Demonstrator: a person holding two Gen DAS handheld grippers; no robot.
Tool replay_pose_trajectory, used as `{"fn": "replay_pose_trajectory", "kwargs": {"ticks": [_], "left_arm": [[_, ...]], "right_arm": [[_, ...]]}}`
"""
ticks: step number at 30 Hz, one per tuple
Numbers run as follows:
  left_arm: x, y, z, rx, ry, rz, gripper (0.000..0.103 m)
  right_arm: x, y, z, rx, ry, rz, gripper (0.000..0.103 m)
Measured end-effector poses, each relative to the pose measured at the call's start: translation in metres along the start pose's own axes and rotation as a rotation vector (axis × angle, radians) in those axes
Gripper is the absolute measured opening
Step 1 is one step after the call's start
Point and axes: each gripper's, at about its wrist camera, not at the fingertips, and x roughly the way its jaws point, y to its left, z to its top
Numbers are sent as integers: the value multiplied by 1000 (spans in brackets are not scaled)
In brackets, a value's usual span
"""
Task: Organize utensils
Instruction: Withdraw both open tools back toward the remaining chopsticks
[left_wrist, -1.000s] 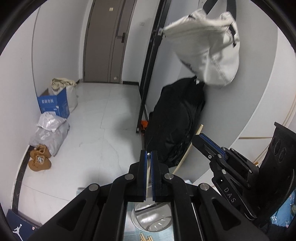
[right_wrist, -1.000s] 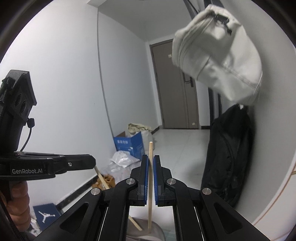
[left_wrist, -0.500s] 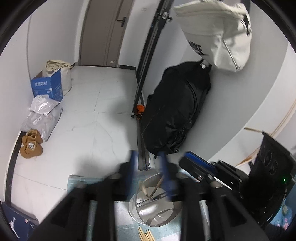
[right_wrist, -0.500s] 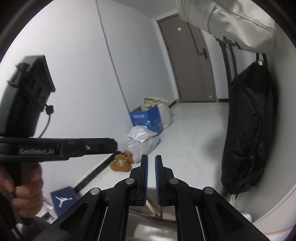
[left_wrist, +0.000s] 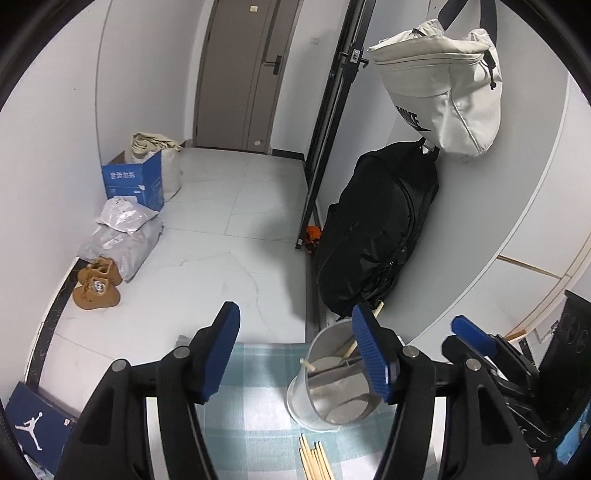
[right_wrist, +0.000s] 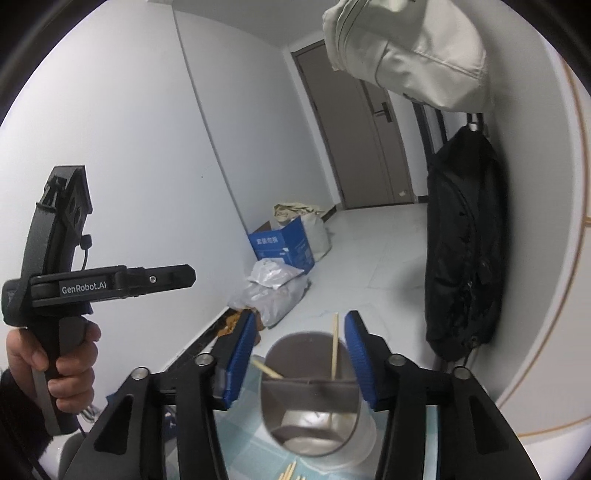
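Note:
A round metal utensil holder (left_wrist: 328, 391) with a divider stands on the checked cloth (left_wrist: 258, 406); it also shows in the right wrist view (right_wrist: 314, 406). Two wooden chopsticks (right_wrist: 334, 347) stand inside it, one upright, one leaning left (right_wrist: 266, 368). Several loose chopsticks (left_wrist: 314, 459) lie on the cloth in front of it. My left gripper (left_wrist: 299, 354) is open and empty, left of and above the holder. My right gripper (right_wrist: 299, 358) is open and empty, its fingers either side of the holder's far rim. The right gripper also shows in the left wrist view (left_wrist: 476, 343).
The table's far edge drops to a tiled floor. A black bag (left_wrist: 376, 236) and a white bag (left_wrist: 439, 92) hang on the right wall. A blue box (left_wrist: 133, 181), grey parcels and brown shoes (left_wrist: 96, 284) lie along the left wall.
Both grippers were shut on a chopstick each one second ago. Both have opened, and the chopsticks now stand in the holder. Both cameras have tilted down towards the table.

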Motion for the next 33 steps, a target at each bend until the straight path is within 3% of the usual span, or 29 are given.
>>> {"fn": "replay_pose_trajectory", "kwargs": {"ticks": [10, 15, 19, 27, 33], "left_arm": [[-26, -12, -29, 12, -38, 50, 59], [-33, -16, -47, 27, -55, 72, 71], [-37, -19, -63, 41, -66, 87, 72], [-26, -14, -94, 21, -41, 115, 73], [-4, -6, -118, 13, -7, 179, 73]], "right_arm": [[-39, 22, -18, 12, -28, -14, 68], [-48, 27, -30, 24, -26, -27, 72], [-54, 28, -44, 31, -19, -38, 75], [-53, 28, -71, 27, 18, -72, 81], [-43, 26, -97, 13, 81, -93, 82]]}}
